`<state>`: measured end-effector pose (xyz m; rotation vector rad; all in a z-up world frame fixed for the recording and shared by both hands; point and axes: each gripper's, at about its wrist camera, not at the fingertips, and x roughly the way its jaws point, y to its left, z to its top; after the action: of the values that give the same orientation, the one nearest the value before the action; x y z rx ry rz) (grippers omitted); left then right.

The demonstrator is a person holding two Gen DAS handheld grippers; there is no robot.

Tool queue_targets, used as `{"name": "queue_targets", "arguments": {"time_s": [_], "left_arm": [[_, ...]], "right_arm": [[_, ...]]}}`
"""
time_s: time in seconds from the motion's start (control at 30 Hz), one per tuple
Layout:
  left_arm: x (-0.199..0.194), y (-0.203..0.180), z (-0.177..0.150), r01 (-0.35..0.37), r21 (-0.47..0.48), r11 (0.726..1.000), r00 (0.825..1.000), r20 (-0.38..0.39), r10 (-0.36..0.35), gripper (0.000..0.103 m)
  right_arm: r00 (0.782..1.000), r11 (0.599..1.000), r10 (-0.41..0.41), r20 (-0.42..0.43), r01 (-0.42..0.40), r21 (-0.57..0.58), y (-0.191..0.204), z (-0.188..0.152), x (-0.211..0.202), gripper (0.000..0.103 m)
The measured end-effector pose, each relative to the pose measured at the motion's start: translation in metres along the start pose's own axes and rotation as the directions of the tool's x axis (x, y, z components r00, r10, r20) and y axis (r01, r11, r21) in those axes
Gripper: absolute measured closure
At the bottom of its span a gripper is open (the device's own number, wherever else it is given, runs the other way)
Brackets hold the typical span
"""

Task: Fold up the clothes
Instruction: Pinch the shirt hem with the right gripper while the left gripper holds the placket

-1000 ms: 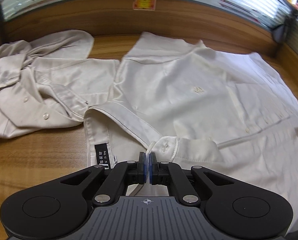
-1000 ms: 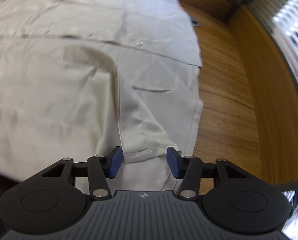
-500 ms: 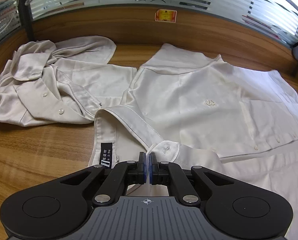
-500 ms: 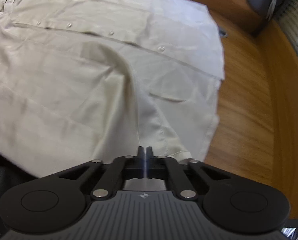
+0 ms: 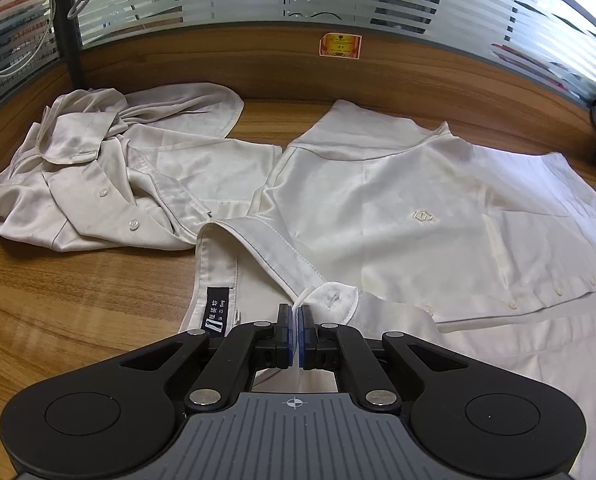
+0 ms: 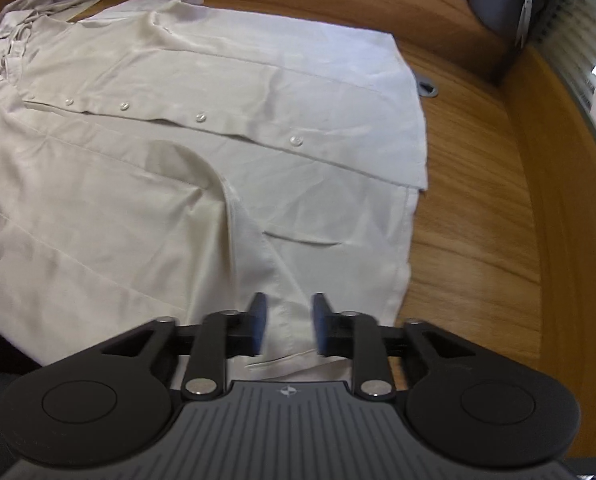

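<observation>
Bare worktop [image 5: 57,300] lies open left of the spread white shirt [image 5: 418,208]; a crumpled shirt [image 5: 109,176] blocks the far-left corner.

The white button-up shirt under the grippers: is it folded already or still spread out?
Spread out. The white button-up shirt lies open and flat across the wooden table, the button placket visible full length; only one ridge is raised near the hem.

No legible text on collar tag [image 5: 216,315]

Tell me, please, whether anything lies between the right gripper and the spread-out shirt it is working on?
Nothing visible does. The right gripper sits directly over the white shirt, its jaws opening with the hem fabric between them. The crumpled shirt lies at the far end, well clear.
</observation>
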<state>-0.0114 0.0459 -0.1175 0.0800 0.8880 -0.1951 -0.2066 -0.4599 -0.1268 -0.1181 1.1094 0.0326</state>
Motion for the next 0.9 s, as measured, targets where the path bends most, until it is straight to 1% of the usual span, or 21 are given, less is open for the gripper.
{"name": "queue_targets", "arguments": {"time_s": [0.1,0.2,0.23,0.27,0.33,0.37,0.4,0.47,0.53,0.57,0.6,0.7,0.77,0.9], "left_arm": [[0.0,-0.001,0.001,-0.011,0.012,1.0,1.0,-0.011,0.011,0.098],[0.0,-0.001,0.001,-0.014,0.015,1.0,1.0,-0.016,0.014,0.098],[0.0,-0.001,0.001,-0.014,0.016,1.0,1.0,-0.017,0.015,0.098],[0.0,-0.001,0.001,-0.015,0.017,1.0,1.0,-0.018,0.015,0.098],[0.0,-0.001,0.001,-0.016,0.018,1.0,1.0,-0.02,0.016,0.098],[0.0,-0.001,0.002,-0.016,0.019,1.0,1.0,-0.021,0.017,0.098],[0.0,-0.001,0.002,-0.017,0.019,1.0,1.0,-0.022,0.017,0.098],[0.0,-0.001,0.002,-0.018,0.021,1.0,1.0,-0.024,0.018,0.098],[0.0,-0.001,0.002,-0.02,0.021,1.0,1.0,-0.024,0.02,0.098],[0.0,-0.001,0.001,-0.022,0.021,1.0,0.999,-0.024,0.022,0.098],[0.0,-0.001,0.001,-0.024,0.021,0.999,0.999,-0.025,0.025,0.098],[0.0,-0.002,0.001,-0.035,0.022,0.999,0.999,-0.026,0.036,0.098],[0.0,-0.002,0.001,-0.039,0.022,0.999,0.999,-0.021,0.039,0.098],[-0.006,-0.005,0.003,-0.05,0.025,0.998,0.999,0.009,0.05,0.098]], "right_arm": [[0.999,0.999,0.03,-0.014,-0.03,0.018,0.005,-0.008,0.009,0.064],[0.998,0.997,0.058,-0.022,-0.057,0.053,0.005,-0.016,0.016,0.063],[0.998,0.996,0.064,-0.02,-0.062,0.068,0.004,-0.018,0.018,0.062],[0.997,0.994,0.07,-0.012,-0.069,0.084,0.002,-0.02,0.018,0.058],[0.997,0.993,0.072,-0.004,-0.071,0.09,0.002,-0.022,0.018,0.057],[0.997,0.994,0.071,-0.001,-0.07,0.089,0.002,-0.023,0.018,0.054],[0.997,0.993,0.077,0.0,-0.077,0.089,0.003,-0.023,0.018,0.049],[0.997,0.993,0.081,0.004,-0.081,0.081,0.003,-0.023,0.019,0.048],[0.998,0.994,0.068,0.008,-0.069,0.086,0.002,-0.023,0.018,0.057],[0.998,0.993,0.062,0.009,-0.063,0.099,-0.001,-0.023,0.018,0.078],[0.998,0.992,0.056,0.011,-0.057,0.111,-0.004,-0.023,0.017,0.091],[0.999,0.988,0.048,0.007,-0.048,0.148,-0.012,-0.021,0.018,0.099],[1.0,0.991,0.008,0.017,-0.011,0.133,-0.012,-0.018,0.014,0.099],[0.997,0.99,-0.047,0.053,0.039,0.132,-0.02,-0.004,0.002,0.099]]}}
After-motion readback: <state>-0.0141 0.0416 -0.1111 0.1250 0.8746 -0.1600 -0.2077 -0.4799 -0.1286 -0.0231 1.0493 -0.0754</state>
